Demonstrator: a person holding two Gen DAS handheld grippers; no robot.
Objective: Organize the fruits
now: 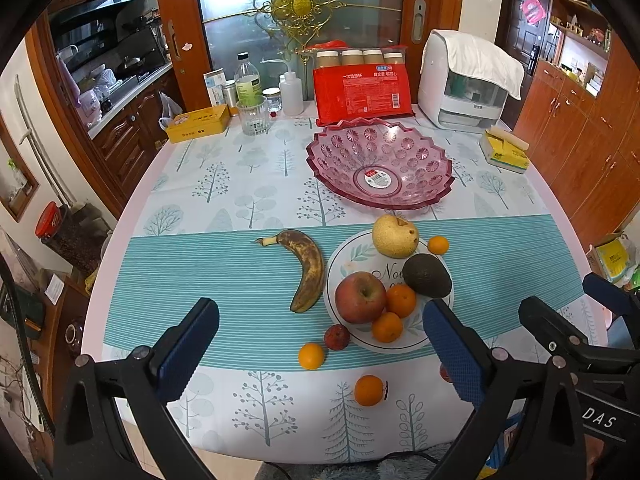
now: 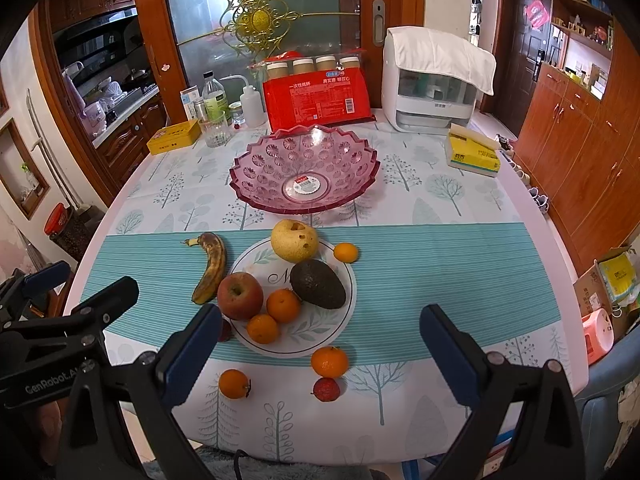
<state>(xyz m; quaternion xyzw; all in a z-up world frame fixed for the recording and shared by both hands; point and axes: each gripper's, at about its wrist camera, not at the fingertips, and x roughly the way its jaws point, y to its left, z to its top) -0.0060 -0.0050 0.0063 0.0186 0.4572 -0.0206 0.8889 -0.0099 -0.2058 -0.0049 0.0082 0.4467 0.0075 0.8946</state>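
Left gripper (image 1: 320, 350) and right gripper (image 2: 320, 354) both spread wide, empty, above near table edge. Red apple (image 1: 360, 297), dark avocado (image 1: 427, 275), yellow pear (image 1: 395, 237) on round white plate (image 1: 400, 342). Brown-spotted banana (image 1: 308, 270) beside plate. Pink scalloped plastic bowl (image 1: 380, 160) behind, empty.

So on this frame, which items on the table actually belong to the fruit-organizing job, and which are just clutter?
Job items: pink bowl, empty; white plate; apple; pear; avocado; banana; the oranges, e.g.; red lychee-like fruit.

Lying about: yellow tin; glass; bottles; red package; white appliance; tissue pack.
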